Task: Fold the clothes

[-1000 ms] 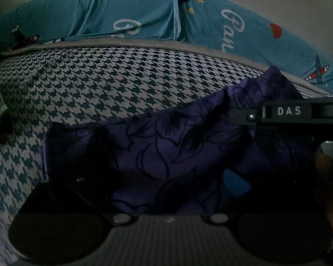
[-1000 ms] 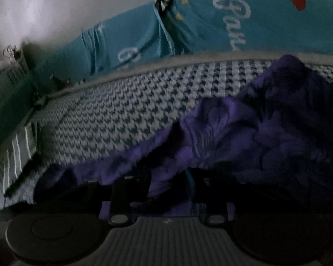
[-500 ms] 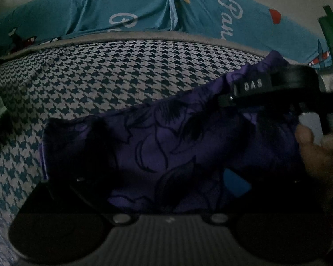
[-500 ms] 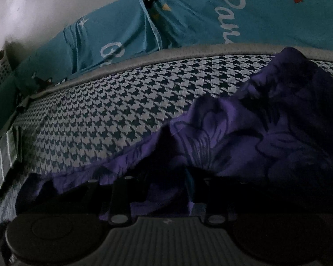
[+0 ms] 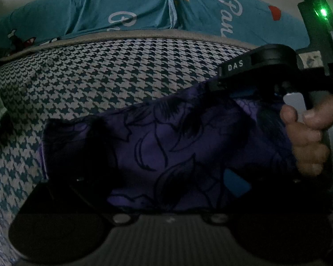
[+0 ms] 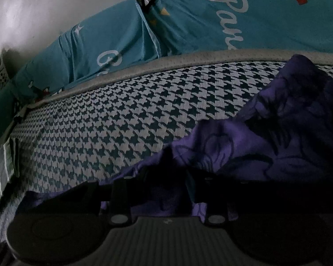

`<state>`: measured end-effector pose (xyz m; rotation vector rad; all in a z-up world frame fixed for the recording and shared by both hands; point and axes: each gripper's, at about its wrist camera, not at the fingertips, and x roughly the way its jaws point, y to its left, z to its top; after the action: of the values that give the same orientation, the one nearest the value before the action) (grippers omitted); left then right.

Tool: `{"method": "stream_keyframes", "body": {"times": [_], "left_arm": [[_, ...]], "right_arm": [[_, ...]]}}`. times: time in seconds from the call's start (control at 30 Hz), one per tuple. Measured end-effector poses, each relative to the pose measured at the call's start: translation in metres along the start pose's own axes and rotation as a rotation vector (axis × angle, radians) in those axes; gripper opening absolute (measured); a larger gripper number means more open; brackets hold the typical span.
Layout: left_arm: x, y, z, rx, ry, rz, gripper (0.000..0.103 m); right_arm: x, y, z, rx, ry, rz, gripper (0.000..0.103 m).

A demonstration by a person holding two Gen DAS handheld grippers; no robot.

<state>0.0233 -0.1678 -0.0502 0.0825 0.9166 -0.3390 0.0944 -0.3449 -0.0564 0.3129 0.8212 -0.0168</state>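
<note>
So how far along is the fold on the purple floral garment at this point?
Early to midway. Done: the purple garment is spread across the houndstooth bed cover. In hand: the left gripper and right gripper each have cloth bunched between their fingers, a raised edge draping between them. Left: no neat folded shape shows; the held edge is not laid down.

Purple floral garment (image 5: 157,146) drapes over houndstooth mattress (image 5: 113,75).
</note>
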Motion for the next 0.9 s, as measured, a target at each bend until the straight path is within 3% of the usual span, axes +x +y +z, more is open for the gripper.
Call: {"method": "stream_keyframes", "body": {"times": [0.33,0.6,0.9], "left_arm": [[-0.002,-0.001,-0.002,0.01,0.003,0.002,0.103],[-0.002,-0.003,-0.003,0.022,0.004,0.008,0.103],[-0.002,0.0,-0.004,0.035,0.003,0.008,0.103]], "right_arm": [[0.008,0.001,0.005,0.005,-0.012,0.004,0.038],[0.01,0.002,0.008,0.033,-0.027,0.034,0.049],[-0.022,-0.017,0.002,0.151,-0.029,0.066,0.049]]}}
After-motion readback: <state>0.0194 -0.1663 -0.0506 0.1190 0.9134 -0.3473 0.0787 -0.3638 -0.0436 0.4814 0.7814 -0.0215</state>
